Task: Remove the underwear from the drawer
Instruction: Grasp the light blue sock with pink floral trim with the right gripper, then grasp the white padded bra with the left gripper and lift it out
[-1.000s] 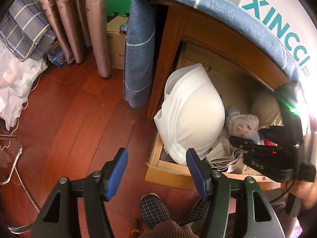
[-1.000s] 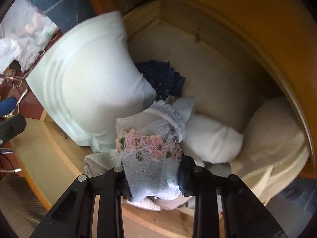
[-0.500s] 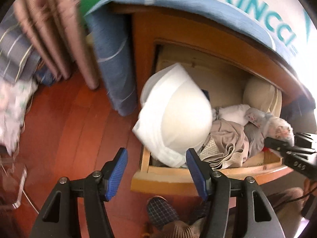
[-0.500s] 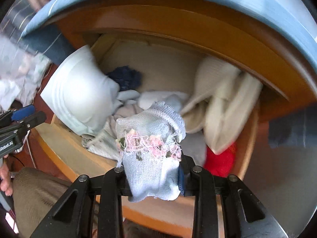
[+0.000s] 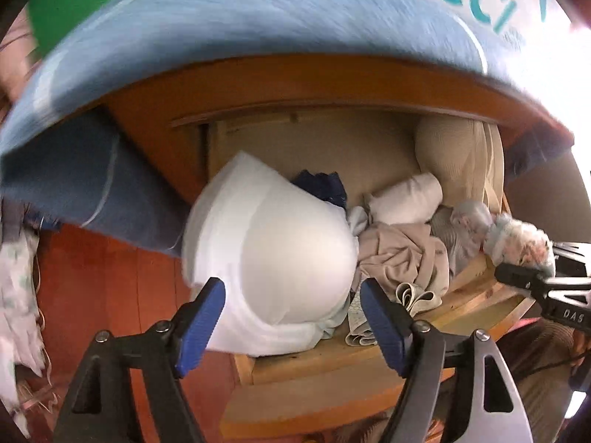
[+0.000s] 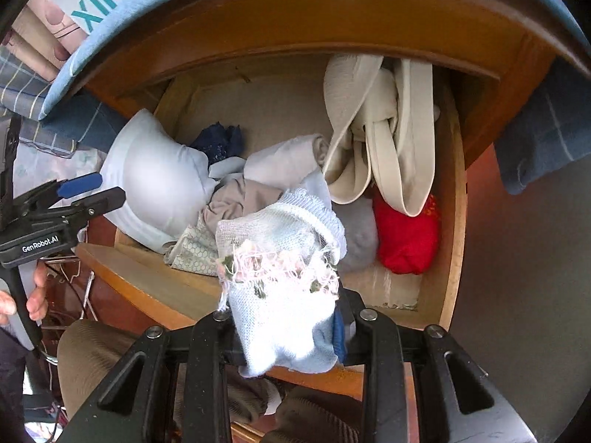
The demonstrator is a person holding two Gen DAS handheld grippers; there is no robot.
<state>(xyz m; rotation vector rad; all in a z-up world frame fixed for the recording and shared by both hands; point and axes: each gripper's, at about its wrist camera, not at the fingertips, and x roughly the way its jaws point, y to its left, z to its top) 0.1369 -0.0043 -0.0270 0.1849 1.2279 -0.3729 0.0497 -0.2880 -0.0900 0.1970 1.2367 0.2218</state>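
Observation:
The wooden drawer (image 6: 147, 284) stands pulled open, full of loose garments. My right gripper (image 6: 288, 328) is shut on a light blue knitted underwear piece (image 6: 280, 258) with pink floral lace, held above the drawer's front edge. The left wrist view shows that same underwear (image 5: 517, 240) in the right gripper (image 5: 535, 277) at the far right. My left gripper (image 5: 291, 295) hovers over the drawer's left front corner (image 5: 295, 369); its jaws are opening. A white padded bra (image 5: 273, 258) lies below, between the blue pads (image 5: 201, 326), which do not press on it.
Inside the drawer lie a cream bra (image 6: 388, 118), a red garment (image 6: 406, 240), a navy lace piece (image 6: 221, 140) and beige cloth (image 5: 402, 254). A blue cloth (image 5: 258, 18) drapes over the cabinet top. A hand (image 6: 33, 295) holds the left gripper (image 6: 96, 192). A knee (image 6: 92, 361) sits below the drawer front.
The right gripper has drawn the blue underwear up and back out of the pile to the drawer's front. The left gripper moved toward the drawer over the white bra and its jaws widened.

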